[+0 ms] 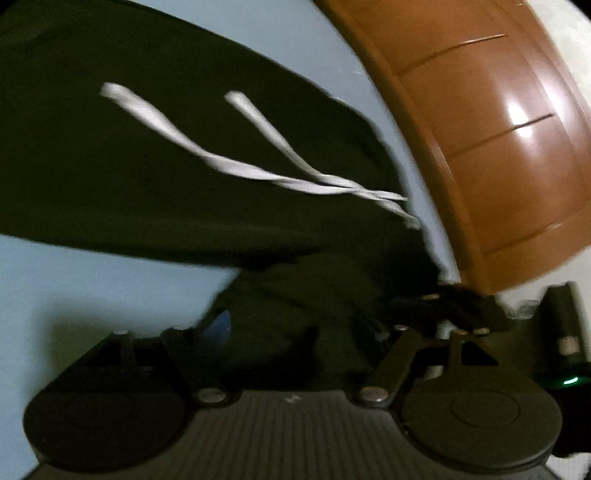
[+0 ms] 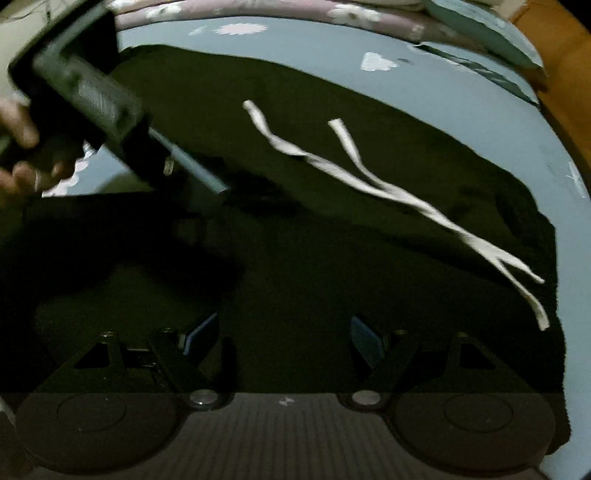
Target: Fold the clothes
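Working at the early fold of a dark olive-green soft cloth garment (image 2: 332,258), lying spread across the pale blue flower-printed bed sheet (image 2: 314,48) and reaching close to the bed edge bordered by a glossy orange-brown wooden bed frame (image 1: 498,147). Holding the right gripper (image 2: 284,332) low over the near part of the cloth, blue pads standing wide apart and gripping nothing. Holding the left gripper (image 1: 325,314) at the garment's left side, jaws partly open with a raised bunch of dark fabric sitting between them; not managing to tell, through the blur, whether the pads are pressing on it. Judging the step in hand as taking hold of an edge for folding over: best going about it by pinching both layers well inside the hem, gripping at matching points with each claw, lifting only enough for clearing the surface, and keeping the twisted white flat drawstring cords (image 2: 354,177) from getting trapped in the crease or trailing off the bed edge. Counting: one garment, two white cord ends crossing near the frame side, two grippers, one bare hand (image 2: 18,147) showing, and one pinkish flower-patterned folded quilt (image 2: 258,9) lying along the far edge.
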`<state>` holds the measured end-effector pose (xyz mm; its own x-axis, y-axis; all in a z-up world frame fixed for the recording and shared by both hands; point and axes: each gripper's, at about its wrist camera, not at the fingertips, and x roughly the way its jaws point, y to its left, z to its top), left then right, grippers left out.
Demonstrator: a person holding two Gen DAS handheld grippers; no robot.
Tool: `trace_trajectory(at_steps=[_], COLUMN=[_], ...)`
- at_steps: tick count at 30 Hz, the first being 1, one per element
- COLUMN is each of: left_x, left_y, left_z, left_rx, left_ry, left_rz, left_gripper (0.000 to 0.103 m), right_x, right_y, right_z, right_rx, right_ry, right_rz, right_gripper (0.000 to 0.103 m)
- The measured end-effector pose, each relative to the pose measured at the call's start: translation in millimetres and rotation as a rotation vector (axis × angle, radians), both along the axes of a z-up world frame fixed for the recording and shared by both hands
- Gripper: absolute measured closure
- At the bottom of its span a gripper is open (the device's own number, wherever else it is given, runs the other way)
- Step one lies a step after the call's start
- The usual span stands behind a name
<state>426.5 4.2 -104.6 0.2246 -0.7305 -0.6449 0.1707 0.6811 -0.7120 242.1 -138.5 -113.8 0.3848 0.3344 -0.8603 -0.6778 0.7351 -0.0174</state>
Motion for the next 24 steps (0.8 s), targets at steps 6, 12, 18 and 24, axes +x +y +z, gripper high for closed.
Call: trace_trajectory(at_steps=[6,12,18,24], left_x=[-2.8,32.5,31.0,27.3], left_y=[12.7,-39.6,-65.5,-60.8], left_z=[31.4,47.9,10.1,23.5], left_rx=[0.043,-0.013,0.084,0.161], left_ry=[-0.062,-0.187,-0.177,-0.163], left_rz=[0.064,-0.015,-0.043,0.008], left_gripper=[0.036,0.033,0.034,0.035], right_x=[0.9,1.3,1.8,7.9], right_y=[-15.5,-27.4,-52.8,-87.0], right_z=[-2.8,-2.4,2.3,8.9], right_rx=[-0.011,-0.001,0.010,0.039], right_ry=[0.015,0.019,0.028,0.026], right_rz=[-0.058,-0.129,-0.211,-0.285], right_gripper=[0.021,0.021,0.021,0.021])
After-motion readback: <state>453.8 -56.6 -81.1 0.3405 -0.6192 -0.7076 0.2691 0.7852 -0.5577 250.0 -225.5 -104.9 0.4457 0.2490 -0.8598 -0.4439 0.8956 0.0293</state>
